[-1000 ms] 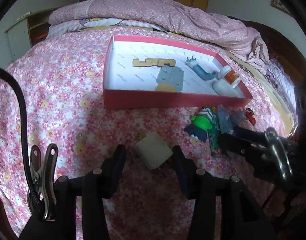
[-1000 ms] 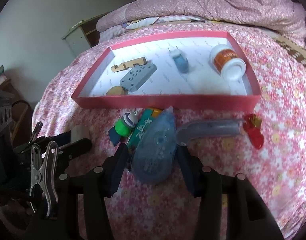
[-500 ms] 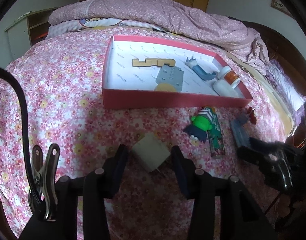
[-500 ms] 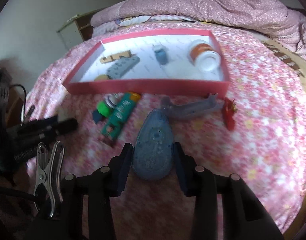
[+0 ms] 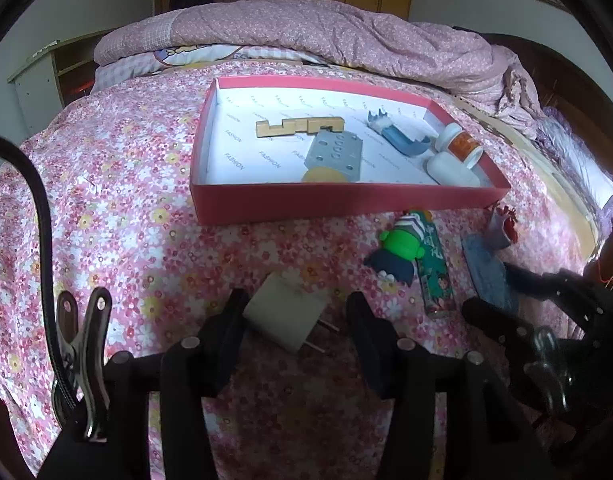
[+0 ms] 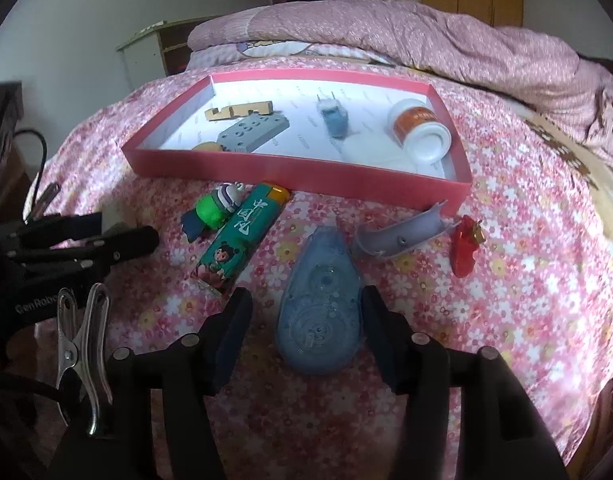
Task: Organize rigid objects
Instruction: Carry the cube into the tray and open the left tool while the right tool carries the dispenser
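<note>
A red tray (image 5: 346,199) (image 6: 290,168) lies on the floral bed and holds a wooden piece (image 5: 298,125), a grey block (image 5: 338,152), a blue plug (image 6: 333,117) and a white bottle (image 6: 420,132). My left gripper (image 5: 294,320) is open around a white charger plug (image 5: 286,322) lying on the bed. My right gripper (image 6: 304,312) is open around a blue correction-tape dispenser (image 6: 320,304); its right finger touches it, the left stands apart.
In front of the tray lie a green toy figure (image 6: 212,212), a green lighter (image 6: 242,236), a lilac curved piece (image 6: 402,232) and a red trinket (image 6: 464,246). A folded quilt (image 5: 326,36) lies behind the tray. The left gripper shows at the right view's left edge (image 6: 66,240).
My right gripper pulled back to the right with the dispenser between its fingers, then opened wider. The left gripper stays around the white plug.
</note>
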The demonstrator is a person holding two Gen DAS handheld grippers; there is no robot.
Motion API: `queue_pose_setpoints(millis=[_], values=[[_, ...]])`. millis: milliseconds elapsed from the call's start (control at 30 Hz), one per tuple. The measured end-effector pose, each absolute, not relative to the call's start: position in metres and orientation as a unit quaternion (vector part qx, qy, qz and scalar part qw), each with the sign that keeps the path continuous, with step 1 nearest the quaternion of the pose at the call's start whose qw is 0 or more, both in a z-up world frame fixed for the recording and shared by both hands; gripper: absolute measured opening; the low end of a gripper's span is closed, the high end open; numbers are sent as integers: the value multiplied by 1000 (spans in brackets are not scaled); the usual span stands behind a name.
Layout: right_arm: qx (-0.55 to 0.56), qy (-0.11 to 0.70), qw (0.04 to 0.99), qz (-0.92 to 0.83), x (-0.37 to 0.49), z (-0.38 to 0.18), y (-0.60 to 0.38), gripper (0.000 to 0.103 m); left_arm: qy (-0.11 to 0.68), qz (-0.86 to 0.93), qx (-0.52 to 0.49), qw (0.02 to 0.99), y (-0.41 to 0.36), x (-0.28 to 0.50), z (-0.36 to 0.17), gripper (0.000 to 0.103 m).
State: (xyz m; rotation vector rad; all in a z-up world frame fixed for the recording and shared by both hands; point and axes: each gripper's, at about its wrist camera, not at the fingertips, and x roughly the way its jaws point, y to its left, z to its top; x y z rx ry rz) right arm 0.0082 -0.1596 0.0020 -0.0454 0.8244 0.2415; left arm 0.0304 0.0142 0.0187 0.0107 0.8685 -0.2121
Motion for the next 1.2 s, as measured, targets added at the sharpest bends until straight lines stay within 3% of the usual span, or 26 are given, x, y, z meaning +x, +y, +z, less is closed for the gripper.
queue_pose_setpoints(millis=[33,133,467,1200], values=[[-19,400,909,117,8,2,-161,57,421,-104,1,901,16,31,19,53],[-13,397,912,104,9,2,-166,42,421,-105,-2,901,19,30,19,50],[58,400,902,151,6,6,-182,41,406,-122,-13,906,19,21,33,50],[55,346,924,156,29,52,-193,41,336,-109,25,935,-6,83,79,50]])
